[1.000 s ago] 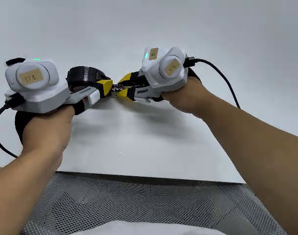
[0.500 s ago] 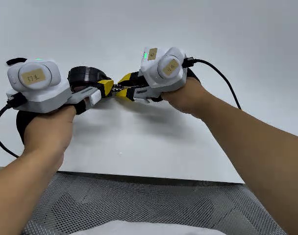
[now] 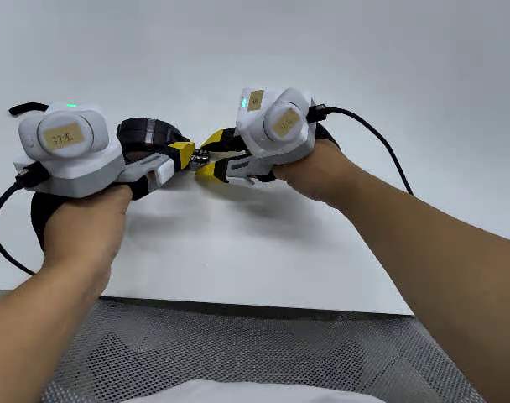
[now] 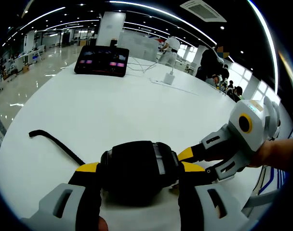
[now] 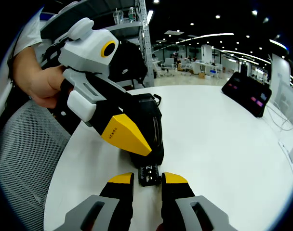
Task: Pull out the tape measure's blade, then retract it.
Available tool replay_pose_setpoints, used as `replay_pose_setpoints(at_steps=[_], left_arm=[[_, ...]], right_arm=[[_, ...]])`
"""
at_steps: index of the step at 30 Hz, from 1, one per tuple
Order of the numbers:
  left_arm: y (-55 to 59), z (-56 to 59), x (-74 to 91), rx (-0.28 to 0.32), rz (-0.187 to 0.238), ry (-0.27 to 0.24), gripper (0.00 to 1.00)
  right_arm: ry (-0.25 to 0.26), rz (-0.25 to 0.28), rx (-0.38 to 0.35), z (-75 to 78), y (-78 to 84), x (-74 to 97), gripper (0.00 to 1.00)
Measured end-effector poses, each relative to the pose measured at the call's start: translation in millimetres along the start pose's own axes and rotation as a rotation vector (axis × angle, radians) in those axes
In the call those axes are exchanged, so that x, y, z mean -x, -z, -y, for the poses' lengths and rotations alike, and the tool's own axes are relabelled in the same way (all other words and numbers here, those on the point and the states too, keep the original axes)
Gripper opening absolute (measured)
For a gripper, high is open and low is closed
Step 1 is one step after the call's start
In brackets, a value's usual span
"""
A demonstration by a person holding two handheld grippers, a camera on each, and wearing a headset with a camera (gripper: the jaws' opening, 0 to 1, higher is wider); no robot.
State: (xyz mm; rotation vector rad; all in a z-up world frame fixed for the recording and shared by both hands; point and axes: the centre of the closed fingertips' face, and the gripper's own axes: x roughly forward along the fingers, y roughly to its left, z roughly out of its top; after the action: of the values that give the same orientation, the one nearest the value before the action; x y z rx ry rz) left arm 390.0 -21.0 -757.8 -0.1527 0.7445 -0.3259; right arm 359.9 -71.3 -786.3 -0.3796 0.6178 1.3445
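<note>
The black tape measure (image 3: pixel 146 133) (image 4: pixel 137 168) (image 5: pixel 145 126) is held just above the white table, and my left gripper (image 3: pixel 181 154) (image 4: pixel 139 167) is shut on its case, with a yellow-tipped finger on each side. My right gripper (image 3: pixel 209 157) (image 5: pixel 147 179) faces it from the right and is shut on the blade's end (image 5: pixel 149 174), which sticks only a short way out of the case. The two grippers' tips nearly touch. The other gripper shows in each gripper view: the right gripper (image 4: pixel 204 156) and the left gripper (image 5: pixel 123 134).
A black strap (image 4: pixel 52 142) lies on the table to the left of the case. Far back on the table are a black tablet (image 4: pixel 102 60) and a white adapter (image 4: pixel 169 77) with a cable. The table's front edge (image 3: pixel 263 304) borders a grey mesh chair (image 3: pixel 238 353).
The right gripper has rolled a little and edged slightly left and down. The blade's visible length looks the same, and the left gripper still holds the case.
</note>
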Motion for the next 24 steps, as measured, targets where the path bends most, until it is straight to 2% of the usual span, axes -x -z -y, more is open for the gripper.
replay_pose_setpoints(at_steps=[7, 19, 24], left_arm=[[2.2, 0.0, 2.6, 0.007, 0.004, 0.016, 0.62], [1.9, 0.0, 12.0, -0.035, 0.025, 0.042, 0.67], [0.9, 1.6, 15.1, -0.052, 0.028, 0.052, 0.68]], right_arm=[[0.013, 0.012, -0.005, 2.3, -3.0, 5.4, 0.21], [0.027, 0.018, -0.033, 0.6, 1.1, 11.2, 0.24], [0.041, 0.030, -0.058, 1.4, -0.5, 19.8, 0.26]])
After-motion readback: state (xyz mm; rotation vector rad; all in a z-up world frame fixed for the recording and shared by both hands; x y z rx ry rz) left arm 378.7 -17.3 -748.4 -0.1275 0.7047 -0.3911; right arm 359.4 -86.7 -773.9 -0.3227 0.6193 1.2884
